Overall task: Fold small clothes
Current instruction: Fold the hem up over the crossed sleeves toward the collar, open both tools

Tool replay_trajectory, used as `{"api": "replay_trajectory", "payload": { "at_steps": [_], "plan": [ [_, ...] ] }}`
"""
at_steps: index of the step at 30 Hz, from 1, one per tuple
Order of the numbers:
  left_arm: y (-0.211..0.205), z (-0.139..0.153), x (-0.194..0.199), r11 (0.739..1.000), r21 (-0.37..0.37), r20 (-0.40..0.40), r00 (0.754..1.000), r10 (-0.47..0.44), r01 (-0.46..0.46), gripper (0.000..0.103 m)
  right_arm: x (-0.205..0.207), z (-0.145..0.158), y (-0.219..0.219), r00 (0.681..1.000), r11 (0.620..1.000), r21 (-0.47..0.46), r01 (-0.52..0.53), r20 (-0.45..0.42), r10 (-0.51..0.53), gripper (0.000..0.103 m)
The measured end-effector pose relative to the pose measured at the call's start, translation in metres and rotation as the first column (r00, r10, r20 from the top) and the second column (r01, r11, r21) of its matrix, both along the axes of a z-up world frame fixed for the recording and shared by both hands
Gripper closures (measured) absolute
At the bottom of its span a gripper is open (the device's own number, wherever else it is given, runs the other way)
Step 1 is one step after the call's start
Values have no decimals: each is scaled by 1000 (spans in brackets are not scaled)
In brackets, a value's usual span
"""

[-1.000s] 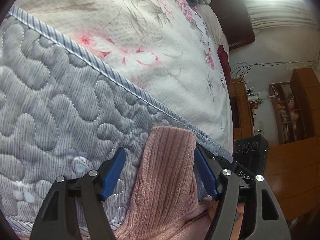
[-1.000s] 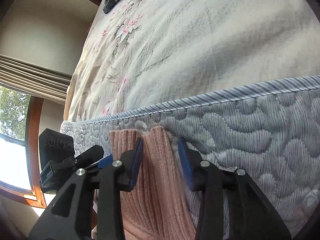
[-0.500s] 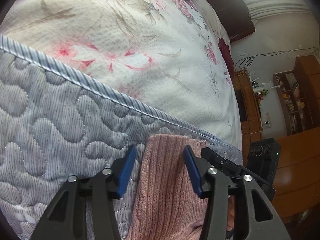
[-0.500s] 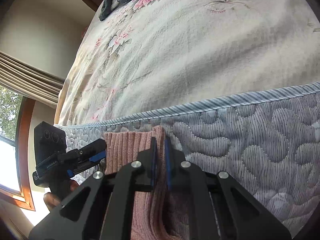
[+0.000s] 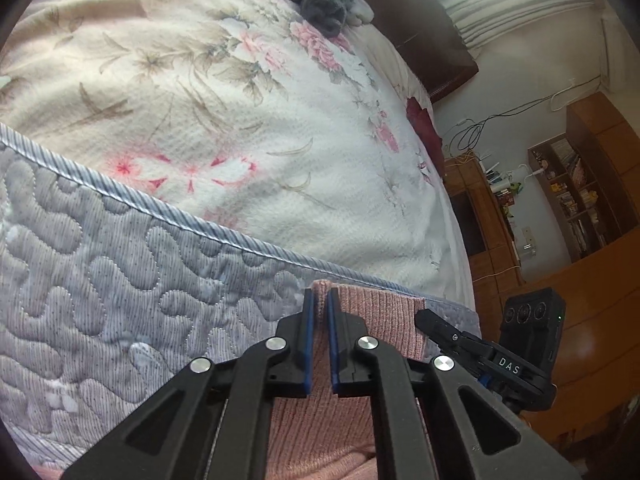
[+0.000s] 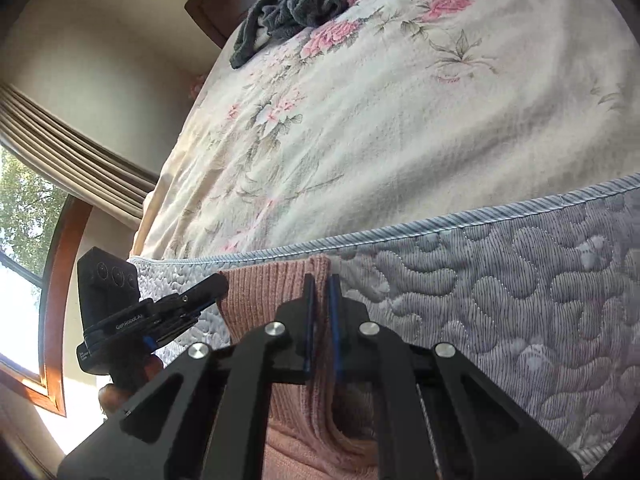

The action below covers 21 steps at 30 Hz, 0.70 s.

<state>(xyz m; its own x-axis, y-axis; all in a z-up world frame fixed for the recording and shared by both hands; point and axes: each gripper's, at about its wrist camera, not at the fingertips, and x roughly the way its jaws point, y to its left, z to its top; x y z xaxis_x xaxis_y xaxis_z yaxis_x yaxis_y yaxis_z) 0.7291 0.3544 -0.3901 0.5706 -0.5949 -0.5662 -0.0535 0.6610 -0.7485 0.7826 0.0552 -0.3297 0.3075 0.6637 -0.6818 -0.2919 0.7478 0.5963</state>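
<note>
Both tongs are nearly closed, each pinching a top corner of the pink ribbed knit garment [image 5: 376,320]: the left gripper [image 5: 319,308] on one corner, the right gripper [image 6: 321,292] on the other. The garment hangs against the quilted side of the mattress [image 5: 120,272], just below its striped edge.

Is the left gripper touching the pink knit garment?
Touching. The left wrist view shows the left gripper shut on the pink knit garment's top edge.

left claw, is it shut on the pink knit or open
Shut on it: the left claw has its blue pads pinching the top edge of the pink knit, with ribbed fabric between them.
</note>
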Motion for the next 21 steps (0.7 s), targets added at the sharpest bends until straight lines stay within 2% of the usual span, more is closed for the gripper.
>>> {"api": "replay_trajectory", "payload": {
  "at_steps": [5,8,10,12,14,17,19,21],
  "plan": [
    [-5,52,-73,999,47,144,990,-13,6,98,-61,52,-1,980,991,-23,-129,152,131,98],
    [-10,68,-126,998,65,177,984,-27,16,98,-112,73,-5,951,976,-62,-209,219,218,98],
    [-14,68,-158,997,71,167,985,-42,31,98,-146,74,-8,936,964,-88,-252,229,265,98],
    [-18,54,-190,997,57,106,993,-56,51,98,-176,64,-9,924,945,-134,-298,209,321,98],
    [-22,24,-217,997,17,-22,997,-76,76,98,-201,41,-6,913,919,-192,-344,161,376,98],
    [-16,-22,-251,995,-93,-225,972,-66,46,97,-222,0,-5,911,882,-266,-388,36,412,98],
    [-11,-24,-264,995,-89,-249,967,-55,34,97,-231,-5,-7,908,869,-290,-402,0,420,94],
    [-9,-6,-261,996,-71,-201,977,-73,60,97,-234,11,-12,914,879,-296,-375,43,404,94]
  ]
}}
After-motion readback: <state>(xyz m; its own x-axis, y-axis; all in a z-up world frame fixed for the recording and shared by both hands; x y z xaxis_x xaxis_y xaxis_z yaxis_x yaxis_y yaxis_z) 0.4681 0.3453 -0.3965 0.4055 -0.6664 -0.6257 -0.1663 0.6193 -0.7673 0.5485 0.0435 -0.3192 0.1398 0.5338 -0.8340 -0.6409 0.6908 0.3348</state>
